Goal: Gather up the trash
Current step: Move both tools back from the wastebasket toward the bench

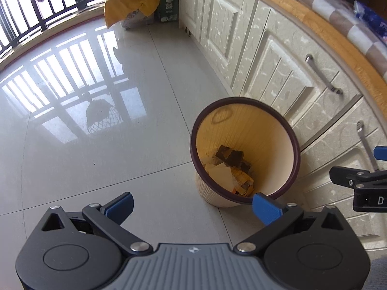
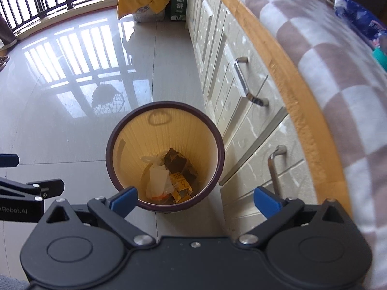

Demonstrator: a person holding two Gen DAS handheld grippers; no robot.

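Note:
A round yellow waste bin with a dark purple rim (image 1: 296,145) (image 2: 220,149) stands on the tiled floor beside the cabinets. Inside lie several pieces of trash: brown and yellow wrappers (image 1: 232,157) (image 2: 180,164) and a clear plastic bag (image 2: 157,176). My left gripper (image 1: 193,205) is open and empty, above the floor just left of the bin. My right gripper (image 2: 196,199) is open and empty, hovering over the bin's near rim. Each gripper shows at the edge of the other's view, the right gripper (image 1: 362,181) and the left gripper (image 2: 31,188).
Cream cabinets with metal handles (image 1: 323,75) (image 2: 244,79) run along the right under a wooden counter edge (image 2: 290,72) with a checkered cloth (image 2: 338,72). A blue packet (image 2: 360,17) lies on it. A yellow-draped box (image 1: 130,7) and a green carton (image 1: 169,0) stand by the far railing.

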